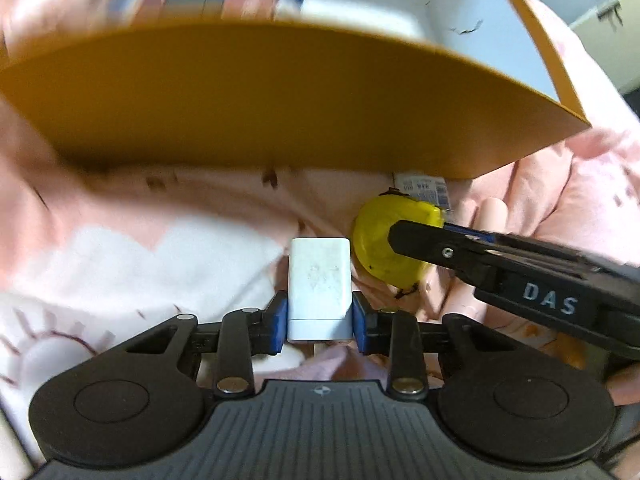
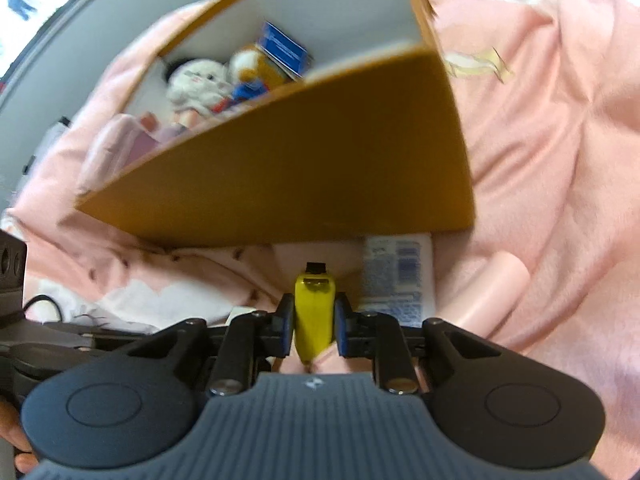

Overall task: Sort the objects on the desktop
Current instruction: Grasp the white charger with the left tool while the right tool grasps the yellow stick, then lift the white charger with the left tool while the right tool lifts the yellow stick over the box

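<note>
My left gripper [image 1: 320, 320] is shut on a white charger block [image 1: 320, 280], its blue pads pressing both sides. My right gripper [image 2: 314, 320] is shut on a flat yellow round object [image 2: 314, 312] with a black tip, gripped edge-on. In the left wrist view the same yellow object [image 1: 380, 248] lies just right of the charger, with a black finger [image 1: 440, 248] of the right gripper across it. An orange box [image 1: 280, 100] with a white inside stands right behind both grippers. Its near wall [image 2: 300, 168] fills the middle of the right wrist view.
Everything rests on a rumpled pink blanket [image 2: 540, 140]. Plush toys [image 2: 200, 80] and a blue carton [image 2: 284, 48] lie inside the box. A white packet with blue print [image 2: 398, 280] and a pink tube [image 2: 496, 292] lie by the box's right corner.
</note>
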